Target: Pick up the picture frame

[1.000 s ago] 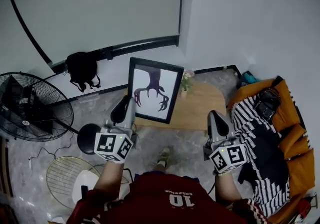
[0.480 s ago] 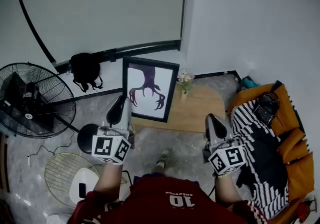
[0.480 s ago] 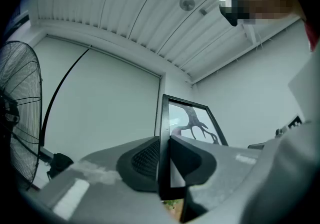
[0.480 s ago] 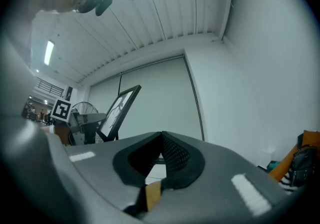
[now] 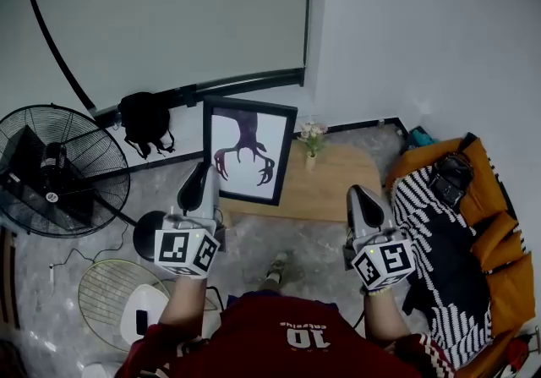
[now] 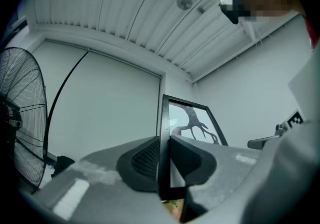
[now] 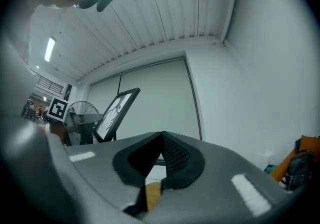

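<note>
There was one picture frame (image 5: 248, 150), black-edged with a dark branching figure on white, and two claws. The left claw (image 5: 204, 185) was clamped on the frame's left edge near its lower corner; in the left gripper view the frame (image 6: 186, 120) stood upright with that edge pinched between the pads of the left claw (image 6: 164, 142). The right claw (image 5: 358, 200) carried nothing, and in the right gripper view the tips of the right claw (image 7: 161, 136) met with no gap.

Around them were one wooden bench (image 5: 336, 183), one small vase of flowers (image 5: 311, 142) on it just beside the frame's right edge, one standing fan (image 5: 61, 172), one loose fan grille (image 5: 112, 293) on the floor, one black bag (image 5: 144, 119) by the wall, and one striped blanket (image 5: 435, 237) over orange cushions.

In the head view the left claw covered the frame's lower left corner, so whether the frame's bottom touched the bench or the floor could not be told. The standing fan was cut off at the picture's left edge, and the cushions at its right.

Both claws were held out in front of the person's red shirt (image 5: 283, 336), well apart and pointing roughly level toward the wall.
</note>
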`<action>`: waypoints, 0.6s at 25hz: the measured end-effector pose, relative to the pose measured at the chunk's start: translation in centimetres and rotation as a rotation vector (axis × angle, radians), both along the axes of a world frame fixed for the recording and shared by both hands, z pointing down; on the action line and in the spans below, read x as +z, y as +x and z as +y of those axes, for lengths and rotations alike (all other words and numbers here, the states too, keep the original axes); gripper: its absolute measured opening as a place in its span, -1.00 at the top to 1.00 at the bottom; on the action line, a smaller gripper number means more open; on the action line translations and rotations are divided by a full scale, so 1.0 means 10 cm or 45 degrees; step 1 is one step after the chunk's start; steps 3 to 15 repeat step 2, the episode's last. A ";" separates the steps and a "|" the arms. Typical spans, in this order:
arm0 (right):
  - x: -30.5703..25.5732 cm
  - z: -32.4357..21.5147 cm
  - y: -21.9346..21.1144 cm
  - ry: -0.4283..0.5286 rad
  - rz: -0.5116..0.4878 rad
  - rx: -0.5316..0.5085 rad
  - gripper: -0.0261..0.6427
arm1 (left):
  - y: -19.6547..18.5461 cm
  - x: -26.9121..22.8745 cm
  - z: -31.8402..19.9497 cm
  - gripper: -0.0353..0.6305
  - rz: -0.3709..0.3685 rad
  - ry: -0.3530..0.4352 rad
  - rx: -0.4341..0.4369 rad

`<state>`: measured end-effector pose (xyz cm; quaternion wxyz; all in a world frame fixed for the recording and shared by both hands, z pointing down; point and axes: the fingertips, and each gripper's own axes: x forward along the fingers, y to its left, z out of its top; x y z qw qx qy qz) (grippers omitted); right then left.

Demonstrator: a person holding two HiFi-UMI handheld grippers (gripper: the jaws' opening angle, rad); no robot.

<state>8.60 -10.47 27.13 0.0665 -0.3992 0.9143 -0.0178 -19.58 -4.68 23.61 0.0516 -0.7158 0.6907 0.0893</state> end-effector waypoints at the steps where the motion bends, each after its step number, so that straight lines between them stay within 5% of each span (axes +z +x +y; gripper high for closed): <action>1: 0.00 0.00 0.02 -0.003 0.000 0.006 0.94 | 0.00 0.00 0.00 0.67 0.000 0.000 -0.004; 15: 0.00 -0.01 0.04 -0.007 0.000 0.012 0.94 | 0.01 0.00 0.01 0.67 0.001 0.000 -0.007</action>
